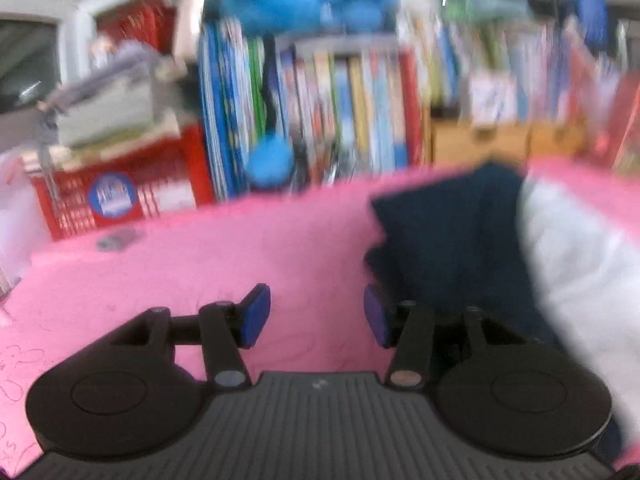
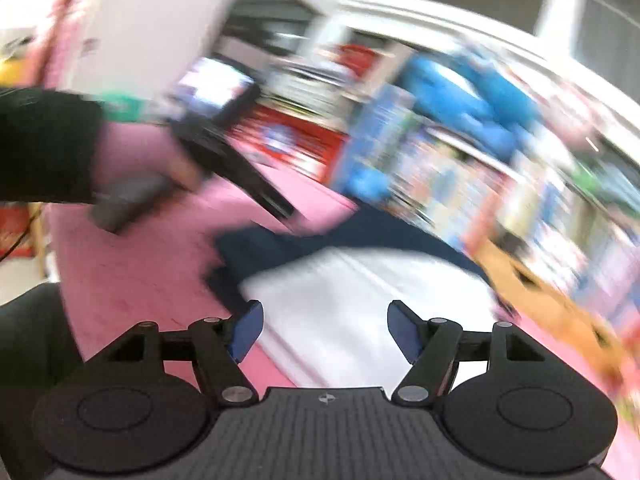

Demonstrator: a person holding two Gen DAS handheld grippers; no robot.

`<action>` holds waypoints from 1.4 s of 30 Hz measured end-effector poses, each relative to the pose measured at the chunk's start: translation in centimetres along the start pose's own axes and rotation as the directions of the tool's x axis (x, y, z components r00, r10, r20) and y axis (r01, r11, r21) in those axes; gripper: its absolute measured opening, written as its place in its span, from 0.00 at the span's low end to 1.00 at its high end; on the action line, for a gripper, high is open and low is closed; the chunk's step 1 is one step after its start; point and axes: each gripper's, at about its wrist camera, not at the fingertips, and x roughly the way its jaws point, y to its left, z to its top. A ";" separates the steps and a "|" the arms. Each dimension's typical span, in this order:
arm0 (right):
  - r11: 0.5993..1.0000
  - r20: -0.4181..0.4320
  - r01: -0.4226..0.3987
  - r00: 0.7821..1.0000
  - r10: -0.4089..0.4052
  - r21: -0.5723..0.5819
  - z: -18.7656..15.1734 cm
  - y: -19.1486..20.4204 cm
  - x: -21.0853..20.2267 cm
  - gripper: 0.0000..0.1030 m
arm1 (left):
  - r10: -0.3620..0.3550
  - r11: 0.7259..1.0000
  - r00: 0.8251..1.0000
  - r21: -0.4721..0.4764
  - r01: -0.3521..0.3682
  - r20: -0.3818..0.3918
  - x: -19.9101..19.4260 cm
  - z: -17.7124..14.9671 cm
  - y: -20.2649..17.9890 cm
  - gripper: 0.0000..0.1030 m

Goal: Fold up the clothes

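Pink covering spreads over the table (image 1: 224,248), and behind it a shelf crammed with bright books (image 1: 352,112) runs across the back, everything smeared by motion. On the table lie the clothes: a dark navy garment (image 1: 448,232) with a white garment (image 2: 352,304) partly over it, at about one o'clock from the left gripper (image 1: 317,316) and straight ahead at twelve from the right gripper (image 2: 325,332). Both sets of jaws stand apart with nothing between them, the right ones wider than the left. In the right wrist view the other handheld gripper and a dark sleeve (image 2: 44,144) cross at ten o'clock. Both garments look soft, light and limp, so they should drape and sag from whatever point is pinched. I judge an edge or corner the best hold, the near white hem being closest.
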 end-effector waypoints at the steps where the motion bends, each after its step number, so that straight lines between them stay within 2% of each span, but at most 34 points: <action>1: 0.998 -0.024 0.029 0.999 -0.028 0.052 -0.8 -0.8 -0.9 0.67 | -0.028 1.000 0.999 -0.010 0.028 0.039 -1.5 0.2 -0.5 0.48; 4: 0.977 -0.090 0.099 0.992 -0.084 0.188 -3.0 -2.8 -2.4 0.67 | -0.146 0.989 0.986 -0.007 0.147 0.084 -4.6 0.2 -3.4 0.50; 6: 0.960 -0.127 0.135 0.986 -0.106 0.244 -4.1 -3.7 -2.4 0.67 | -0.226 0.974 0.973 0.000 0.226 0.051 -4.8 -0.4 -5.3 0.51; 8: 0.956 -0.145 0.152 0.982 -0.118 0.251 -4.9 -3.9 -2.2 0.67 | -0.226 0.974 0.974 0.032 0.226 0.007 -4.2 -1.8 -7.0 0.51; 10: 0.958 -0.157 0.159 0.980 -0.124 0.237 -5.2 -3.7 -1.8 0.67 | -0.168 0.984 0.985 0.059 0.170 -0.046 -3.1 -3.4 -7.6 0.51; 12: 0.959 -0.165 0.165 0.978 -0.129 0.229 -5.3 -3.5 -1.7 0.67 | -0.111 0.993 0.990 0.034 0.114 -0.086 -2.3 -4.7 -6.5 0.54; 14: 0.955 -0.171 0.174 0.976 -0.135 0.241 -5.5 -3.8 -1.6 0.67 | -0.101 0.995 0.989 -0.019 0.100 -0.107 -2.1 -5.6 -4.8 0.64; 15: 0.951 -0.174 0.180 0.975 -0.138 0.253 -5.6 -4.2 -1.6 0.67 | -0.100 0.995 0.988 -0.036 0.096 -0.115 -2.3 -5.9 -4.4 0.69; 18: 0.938 -0.184 0.194 0.972 -0.145 0.286 -5.9 -5.2 -1.6 0.67 | -0.086 0.996 0.988 -0.025 0.083 -0.132 -2.9 -5.7 -4.1 0.69; 21: 0.940 -0.177 0.164 0.978 -0.114 0.300 -6.0 -5.3 -1.7 0.67 | -0.076 0.997 0.986 -0.025 0.073 -0.151 -3.2 -5.3 -4.4 0.69; 26: 0.941 -0.181 0.124 0.981 -0.068 0.315 -6.3 -5.5 -1.6 0.68 | -0.100 0.994 0.979 -0.055 0.091 -0.178 -3.4 -6.0 -3.8 0.70; 38: 0.937 -0.202 0.114 0.978 -0.047 0.331 -7.1 -5.3 -1.1 0.76 | -0.116 0.992 0.973 -0.072 0.104 -0.197 -4.2 -6.7 -3.2 0.71; 42: 0.943 -0.196 0.076 0.980 -0.012 0.323 -7.2 -5.4 -0.9 0.79 | -0.160 0.987 0.965 -0.050 0.152 -0.207 -4.8 -7.0 -2.8 0.70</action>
